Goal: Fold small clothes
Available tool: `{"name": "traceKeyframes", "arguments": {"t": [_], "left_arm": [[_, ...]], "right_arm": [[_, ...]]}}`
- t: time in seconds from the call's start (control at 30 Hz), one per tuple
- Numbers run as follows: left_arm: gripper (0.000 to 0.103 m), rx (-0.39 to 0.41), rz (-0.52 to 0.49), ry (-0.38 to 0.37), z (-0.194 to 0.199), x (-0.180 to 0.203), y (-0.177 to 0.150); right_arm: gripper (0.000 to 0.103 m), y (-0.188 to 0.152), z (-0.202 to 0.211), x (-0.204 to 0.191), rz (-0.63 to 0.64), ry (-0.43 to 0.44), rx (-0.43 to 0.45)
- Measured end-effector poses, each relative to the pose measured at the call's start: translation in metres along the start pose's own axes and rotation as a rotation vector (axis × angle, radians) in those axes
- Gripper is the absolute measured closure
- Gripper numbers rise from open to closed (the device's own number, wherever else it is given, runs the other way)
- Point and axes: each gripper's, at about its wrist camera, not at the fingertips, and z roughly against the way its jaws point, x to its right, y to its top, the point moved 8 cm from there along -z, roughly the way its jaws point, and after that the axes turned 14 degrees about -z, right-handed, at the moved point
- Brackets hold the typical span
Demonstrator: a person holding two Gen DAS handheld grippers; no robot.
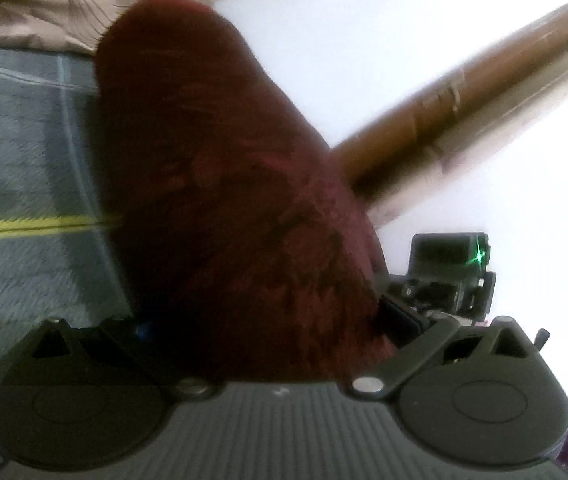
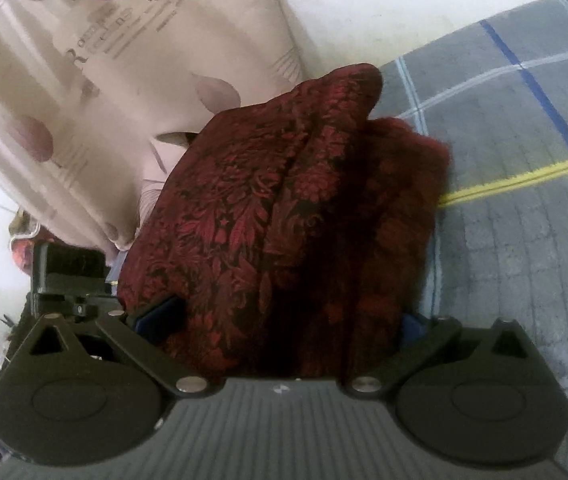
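Note:
A dark red garment with a leafy black pattern fills both views. In the left wrist view the red garment hangs blurred from my left gripper, whose fingers are buried in the cloth and shut on it. In the right wrist view the garment is bunched in folds between the fingers of my right gripper, which is shut on it. The other gripper's body shows in each view, at the right in the left wrist view and at the left in the right wrist view. The fingertips are hidden by cloth.
A grey checked blanket with blue, white and yellow lines lies beneath; it also shows in the left wrist view. A beige printed pillow lies beside it. A brown wooden rail runs along a white wall.

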Motion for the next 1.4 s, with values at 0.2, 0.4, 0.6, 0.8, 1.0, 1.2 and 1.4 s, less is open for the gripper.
{"name": "traceKeyframes", "arguments": {"t": [0.2, 0.4, 0.6, 0.8, 1.0, 1.2, 1.4], "left_arm": [[0.006, 0.01, -0.056, 0.067, -0.01, 0.008, 0.0], [0.029, 0.021, -0.098, 0.203, -0.011, 0.019, -0.004], [0.033, 0.038, -0.083, 0.275, -0.007, 0.039, -0.007], [0.033, 0.051, -0.103, 0.341, 0.022, 0.063, -0.02], [0.033, 0.065, -0.093, 0.383, 0.051, 0.084, -0.037], [0.033, 0.065, -0.076, 0.414, 0.072, 0.098, -0.056], [0.033, 0.07, -0.064, 0.432, 0.088, 0.107, -0.077]], "right_arm": [[0.009, -0.003, -0.005, -0.001, 0.029, 0.022, 0.073], [0.031, -0.009, -0.003, -0.002, 0.024, -0.003, 0.1], [0.044, -0.015, 0.003, -0.012, 0.004, 0.012, 0.122], [0.047, -0.032, 0.012, -0.037, -0.003, 0.044, 0.128], [0.047, -0.064, 0.02, -0.069, 0.004, 0.077, 0.128], [0.047, -0.102, 0.024, -0.095, 0.006, 0.102, 0.114], [0.047, -0.14, 0.023, -0.114, -0.01, 0.118, 0.1]]}}
